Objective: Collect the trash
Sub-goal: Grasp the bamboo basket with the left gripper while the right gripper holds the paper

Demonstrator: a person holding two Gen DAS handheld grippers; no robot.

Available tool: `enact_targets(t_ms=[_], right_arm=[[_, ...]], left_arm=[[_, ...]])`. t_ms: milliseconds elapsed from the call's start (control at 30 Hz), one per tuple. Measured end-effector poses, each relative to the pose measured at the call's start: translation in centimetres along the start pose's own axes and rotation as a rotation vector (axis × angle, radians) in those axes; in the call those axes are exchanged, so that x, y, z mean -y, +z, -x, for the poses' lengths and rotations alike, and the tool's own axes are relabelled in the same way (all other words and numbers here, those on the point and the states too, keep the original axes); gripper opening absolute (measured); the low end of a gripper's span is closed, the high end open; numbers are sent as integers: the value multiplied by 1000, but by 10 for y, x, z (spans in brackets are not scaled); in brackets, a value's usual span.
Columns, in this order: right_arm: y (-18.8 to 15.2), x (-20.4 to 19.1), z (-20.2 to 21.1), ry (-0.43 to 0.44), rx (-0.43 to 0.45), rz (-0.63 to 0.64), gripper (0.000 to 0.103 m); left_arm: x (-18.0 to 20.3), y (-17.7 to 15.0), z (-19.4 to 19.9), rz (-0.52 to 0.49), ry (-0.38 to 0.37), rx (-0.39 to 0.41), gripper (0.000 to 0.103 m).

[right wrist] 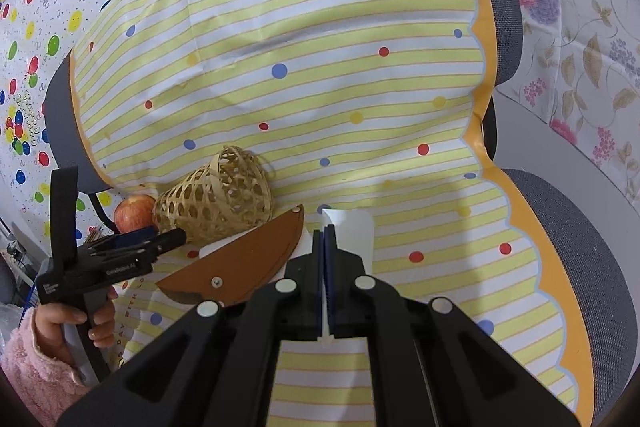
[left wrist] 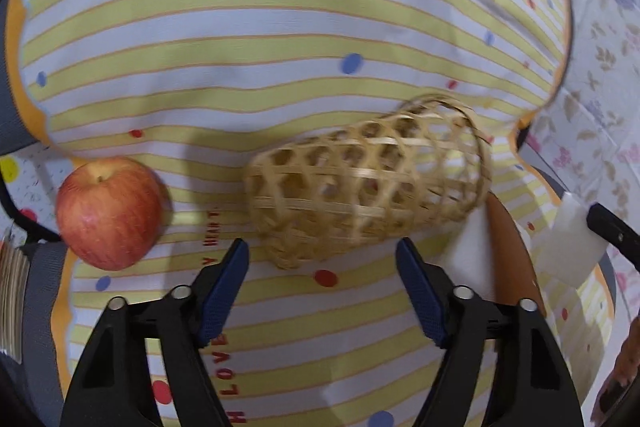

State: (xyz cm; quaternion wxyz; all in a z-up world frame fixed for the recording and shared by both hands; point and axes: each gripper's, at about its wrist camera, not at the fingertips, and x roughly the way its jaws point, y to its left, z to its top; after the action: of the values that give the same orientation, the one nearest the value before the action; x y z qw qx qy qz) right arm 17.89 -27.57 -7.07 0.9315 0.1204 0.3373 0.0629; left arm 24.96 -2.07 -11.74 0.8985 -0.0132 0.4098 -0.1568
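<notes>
matte black plastic left gripper (left wrist: 322, 259) with ribbed blue rubber finger pads (left wrist: 224, 291) and round silver pivot bolts. matching black right gripper (right wrist: 325, 227), white bolt caps. bare-skinned hand (right wrist: 76, 323), fluffy pink sleeve (right wrist: 36, 375).

bright, even light | soft shadows | fisheye-bent edges | basket (left wrist: 368, 183) perhaps motion-blurred

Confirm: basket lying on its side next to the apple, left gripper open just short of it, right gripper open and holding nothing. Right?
One error. The right gripper is shut on a white sheet, as the right wrist view shows. The rest holds: the basket lies on its side next to the apple, and the left gripper is open just short of it.
</notes>
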Motion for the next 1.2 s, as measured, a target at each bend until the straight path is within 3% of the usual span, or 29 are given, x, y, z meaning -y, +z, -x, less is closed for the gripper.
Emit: enact_targets(t_ms=[100,167,333,500,600,667,733,967,1200], right_arm=[[-1,0,5,-8,1,9,2],[-2,-1,9,-17,8,19,2],[-2,-1,19,-24,33,22,2],[-4,6,23,-13,42,-1,2],[-5,13,26,-11,45,-22,2],[-5,16,28,-10,43,-28,2],[-7,18,30,-9,41,-28,2],[-14,15,39,7,45,-29,2],[-25,-4,57,29,53,-7,2]], left_arm=[[10,-1,7,-38,33,12,69],[17,2,19,-55,88,45,77],[46,22,36,-79,106,97,78],[96,48,20,-159,168,113,78],[114,56,-6,-195,253,69,78],[113,57,-16,-194,311,38,77],[108,57,-18,-167,322,21,77],[67,28,30,-83,279,27,75],[25,-15,64,-30,301,4,39]])
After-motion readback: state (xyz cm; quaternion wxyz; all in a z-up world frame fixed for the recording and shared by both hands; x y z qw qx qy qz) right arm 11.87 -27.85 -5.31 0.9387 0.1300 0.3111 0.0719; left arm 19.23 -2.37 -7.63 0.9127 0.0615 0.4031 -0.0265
